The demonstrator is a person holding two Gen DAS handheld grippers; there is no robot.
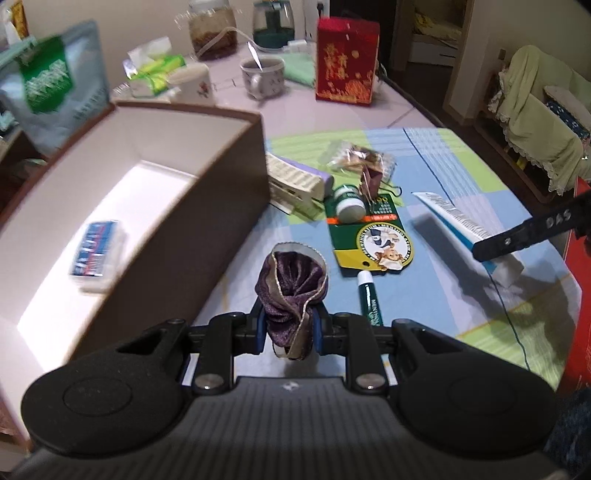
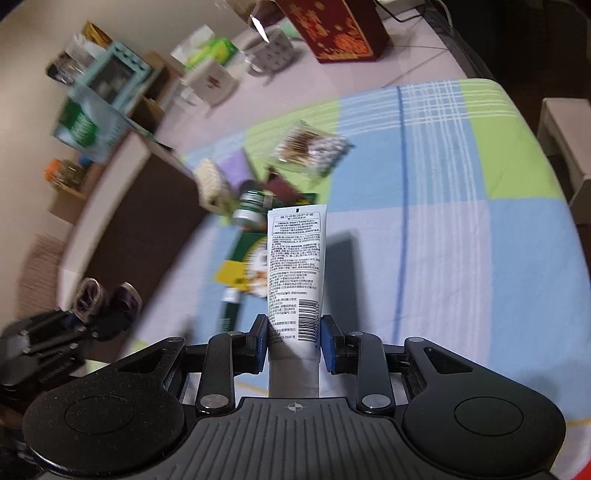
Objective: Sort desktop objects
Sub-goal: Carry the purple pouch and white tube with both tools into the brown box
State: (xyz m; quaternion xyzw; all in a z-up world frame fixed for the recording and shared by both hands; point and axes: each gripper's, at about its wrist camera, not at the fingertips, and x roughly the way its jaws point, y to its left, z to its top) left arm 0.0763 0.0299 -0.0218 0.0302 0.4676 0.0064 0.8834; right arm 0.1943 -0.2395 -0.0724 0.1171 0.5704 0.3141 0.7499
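My left gripper (image 1: 290, 328) is shut on a purple and gold fabric pouch (image 1: 291, 288), held above the checked cloth just right of the brown box (image 1: 207, 206). That box has a white inside and holds a small blue packet (image 1: 96, 248). My right gripper (image 2: 293, 341) is shut on a white cream tube (image 2: 295, 266), which points forward over the cloth; the tube (image 1: 465, 225) also shows at the right of the left wrist view. On the cloth lie a green lip balm stick (image 1: 371, 301), a green card pack (image 1: 369, 240), a small green-labelled bottle (image 1: 349, 203) and a clear snack bag (image 1: 358, 157).
A beige clip-like item (image 1: 295, 184) lies against the box. Behind stand a red gift box (image 1: 347, 61), two mugs (image 1: 264, 77), a tissue pack (image 1: 155, 70), glass jars (image 1: 212, 31) and a green-labelled bag (image 1: 55, 85). The table's right edge drops toward chairs (image 1: 535, 122).
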